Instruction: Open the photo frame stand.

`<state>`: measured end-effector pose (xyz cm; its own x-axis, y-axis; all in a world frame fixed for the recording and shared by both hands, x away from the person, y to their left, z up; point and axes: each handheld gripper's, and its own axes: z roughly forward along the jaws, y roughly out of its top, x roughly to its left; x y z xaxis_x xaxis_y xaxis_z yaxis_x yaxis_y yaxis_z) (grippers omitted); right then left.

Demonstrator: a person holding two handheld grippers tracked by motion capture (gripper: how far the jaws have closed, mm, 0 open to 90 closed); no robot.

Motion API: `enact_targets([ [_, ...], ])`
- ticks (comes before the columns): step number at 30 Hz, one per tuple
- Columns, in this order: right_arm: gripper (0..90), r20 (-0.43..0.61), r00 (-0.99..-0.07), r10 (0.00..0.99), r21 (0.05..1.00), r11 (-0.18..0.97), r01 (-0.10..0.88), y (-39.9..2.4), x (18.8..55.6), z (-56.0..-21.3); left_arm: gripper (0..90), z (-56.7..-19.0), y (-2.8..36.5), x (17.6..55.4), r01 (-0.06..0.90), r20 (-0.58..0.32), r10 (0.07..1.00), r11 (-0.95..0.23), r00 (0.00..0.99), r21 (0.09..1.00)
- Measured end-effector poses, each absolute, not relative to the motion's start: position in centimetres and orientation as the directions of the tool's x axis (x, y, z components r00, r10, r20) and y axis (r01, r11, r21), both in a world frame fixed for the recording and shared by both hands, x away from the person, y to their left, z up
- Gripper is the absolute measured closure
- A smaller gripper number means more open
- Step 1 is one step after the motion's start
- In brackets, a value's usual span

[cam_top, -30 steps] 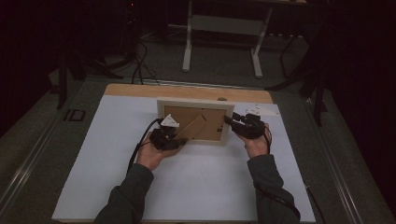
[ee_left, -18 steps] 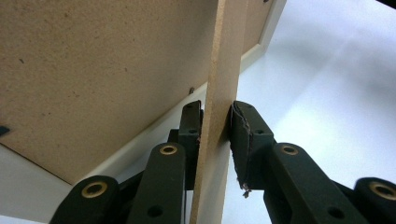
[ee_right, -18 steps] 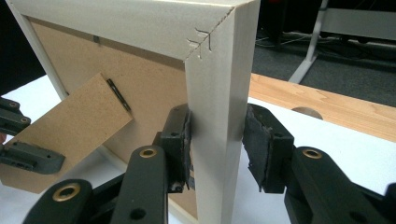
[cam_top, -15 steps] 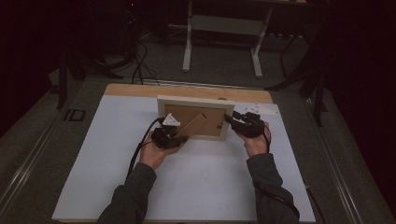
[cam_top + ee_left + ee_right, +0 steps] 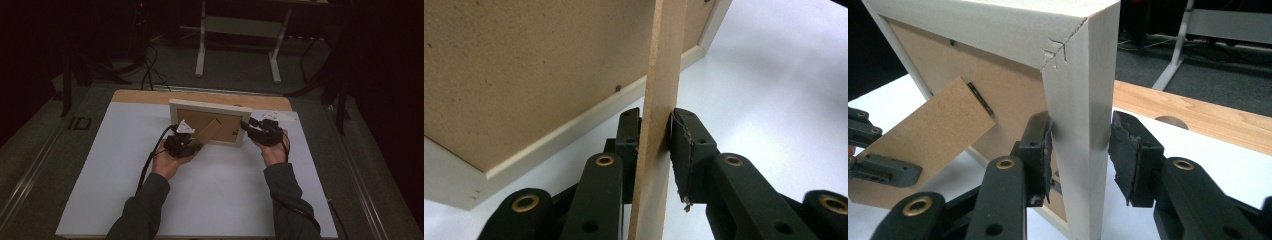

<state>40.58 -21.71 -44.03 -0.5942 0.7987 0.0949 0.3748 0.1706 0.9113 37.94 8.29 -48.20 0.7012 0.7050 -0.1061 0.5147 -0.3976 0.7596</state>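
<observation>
High view: a picture frame (image 5: 207,107) is held upright, back toward the person, near the far edge of the white tabletop (image 5: 215,195). The step in hand appears to be swinging out the cardboard stand (image 5: 209,131) so the frame can rest on it. The left gripper (image 5: 181,145) has its fingers (image 5: 686,150) pressed on the stand's thin edge; the right gripper (image 5: 260,131) straddles the frame's side rail, one pad touching and the other slightly off. Both forearms reach forward, the left palm turned up. Next, the stand would likely need pulling further out while the frame is steadied.
</observation>
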Motion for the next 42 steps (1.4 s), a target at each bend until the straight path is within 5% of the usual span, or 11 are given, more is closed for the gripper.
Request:
enact_targets([
  [42, 59.4, 0.083, -0.637, 0.766, 0.921, 0.185, 0.342, -22.1, 38.5, -44.6, 77.5, -48.2, 7.0, 34.9, 0.439, -0.056, 0.636, -0.464, 0.770, 0.769],
])
